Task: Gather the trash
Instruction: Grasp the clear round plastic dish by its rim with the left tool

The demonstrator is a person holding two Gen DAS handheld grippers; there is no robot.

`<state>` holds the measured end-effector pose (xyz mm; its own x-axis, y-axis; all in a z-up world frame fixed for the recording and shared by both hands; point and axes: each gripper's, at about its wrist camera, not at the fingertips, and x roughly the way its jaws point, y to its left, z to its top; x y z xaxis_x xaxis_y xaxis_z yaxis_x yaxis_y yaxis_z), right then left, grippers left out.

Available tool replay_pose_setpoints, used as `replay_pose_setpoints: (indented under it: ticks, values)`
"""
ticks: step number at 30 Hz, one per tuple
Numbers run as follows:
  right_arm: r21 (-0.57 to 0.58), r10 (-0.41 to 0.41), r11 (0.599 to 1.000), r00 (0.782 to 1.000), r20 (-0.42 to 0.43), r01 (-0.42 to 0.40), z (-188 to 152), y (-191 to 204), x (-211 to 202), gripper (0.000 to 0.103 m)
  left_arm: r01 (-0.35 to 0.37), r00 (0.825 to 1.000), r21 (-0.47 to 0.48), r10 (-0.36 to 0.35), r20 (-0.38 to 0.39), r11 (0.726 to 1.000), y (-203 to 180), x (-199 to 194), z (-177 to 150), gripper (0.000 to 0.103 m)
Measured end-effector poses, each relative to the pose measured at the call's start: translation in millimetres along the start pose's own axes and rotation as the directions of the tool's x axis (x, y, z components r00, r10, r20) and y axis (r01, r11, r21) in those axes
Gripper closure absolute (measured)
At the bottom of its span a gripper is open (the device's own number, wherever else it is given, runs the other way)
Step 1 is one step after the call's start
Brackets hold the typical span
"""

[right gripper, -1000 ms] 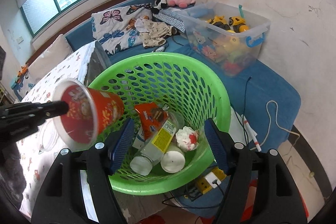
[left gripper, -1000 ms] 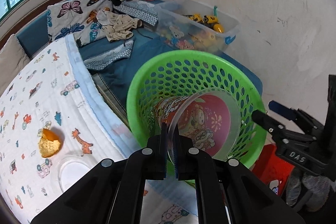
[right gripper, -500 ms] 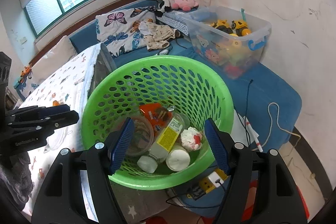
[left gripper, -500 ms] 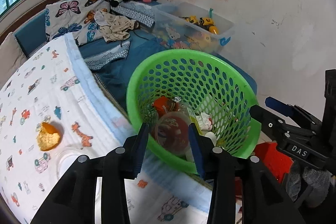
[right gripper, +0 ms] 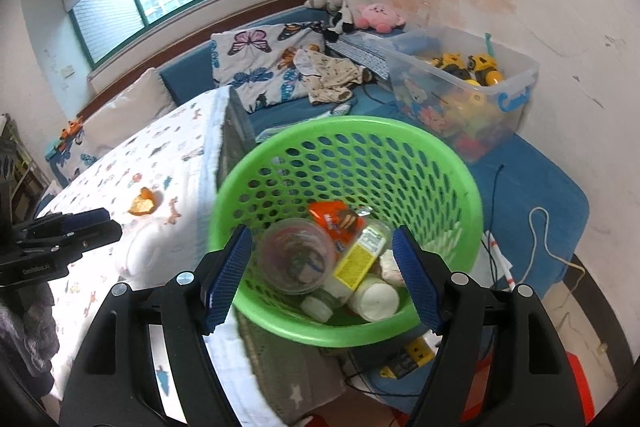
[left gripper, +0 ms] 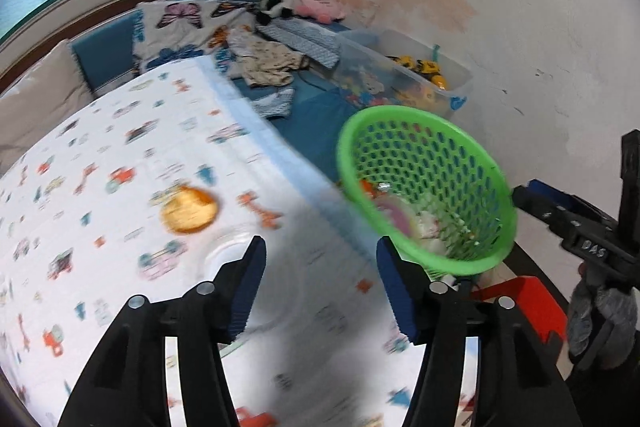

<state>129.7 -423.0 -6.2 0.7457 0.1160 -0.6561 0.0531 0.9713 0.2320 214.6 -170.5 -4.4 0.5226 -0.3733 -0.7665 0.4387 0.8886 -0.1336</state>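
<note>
A green perforated basket (right gripper: 400, 151) (left gripper: 472, 143) stands off the bed's edge and holds a noodle cup (right gripper: 295, 255), a red snack wrapper (right gripper: 335, 219), bottles and a white wad. My left gripper (left gripper: 318, 283) is open and empty over the patterned bedsheet (left gripper: 100, 155), with an orange peel (left gripper: 189, 211) and a clear plastic lid (left gripper: 236, 251) just ahead of it. My right gripper (right gripper: 322, 277) is open and empty, hovering at the basket's near rim. The peel also shows in the right wrist view (right gripper: 143, 203).
A clear toy bin (right gripper: 468, 91) sits on the blue bench behind the basket. Butterfly pillows (right gripper: 264, 67), clothes and plush toys (right gripper: 352, 11) lie further back. A red box (left gripper: 520, 299) and cables lie on the floor by the wall.
My left gripper let go of the noodle cup, which now lies in the basket, opened wide and swung left over the bed. The right gripper stayed open at the basket.
</note>
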Motion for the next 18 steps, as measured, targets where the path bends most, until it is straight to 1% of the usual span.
replay_pose_setpoints:
  ticks: [3,5,7,10,11,12,14,18]
  values:
    - [-0.023,0.017,1.000,1.000,-0.004,-0.017,-0.7,13.3,1.4,0.029,-0.009,1.000,-0.034,0.009,0.000,0.999,21.7,-8.1,-8.8,0.045]
    - [-0.042,0.029,0.999,1.000,-0.007,-0.030,-0.9,23.8,3.2,0.026,-0.014,1.000,-0.038,0.014,0.003,0.999,28.9,-11.8,-14.3,0.036]
    - [-0.059,0.038,0.997,0.999,-0.008,-0.039,-0.8,32.7,4.7,0.025,-0.013,1.000,-0.030,0.013,0.000,0.999,34.2,-13.0,-20.8,0.029]
    - [-0.076,0.055,0.996,0.998,-0.010,-0.056,0.8,42.5,7.2,0.025,-0.015,1.000,0.008,0.016,-0.020,1.000,35.8,-8.8,-29.8,0.020]
    - [-0.079,0.059,0.995,0.998,-0.011,-0.060,0.7,45.0,7.8,0.025,-0.032,0.999,0.022,0.033,-0.026,0.999,35.5,-6.5,-32.9,0.017]
    - [-0.083,0.063,0.995,0.998,-0.011,-0.064,1.2,47.1,8.4,0.025,-0.047,0.998,0.034,0.048,-0.032,0.998,35.1,-3.7,-35.2,0.015]
    - [-0.088,0.067,0.994,0.998,-0.012,-0.068,1.0,50.9,9.4,0.024,-0.041,0.998,0.051,0.043,-0.041,0.998,34.7,1.0,-37.6,0.011]
    - [-0.096,0.072,0.993,0.997,-0.017,-0.074,0.4,55.3,11.7,0.024,-0.041,0.997,0.089,0.046,-0.064,0.995,32.0,14.5,-40.8,0.010]
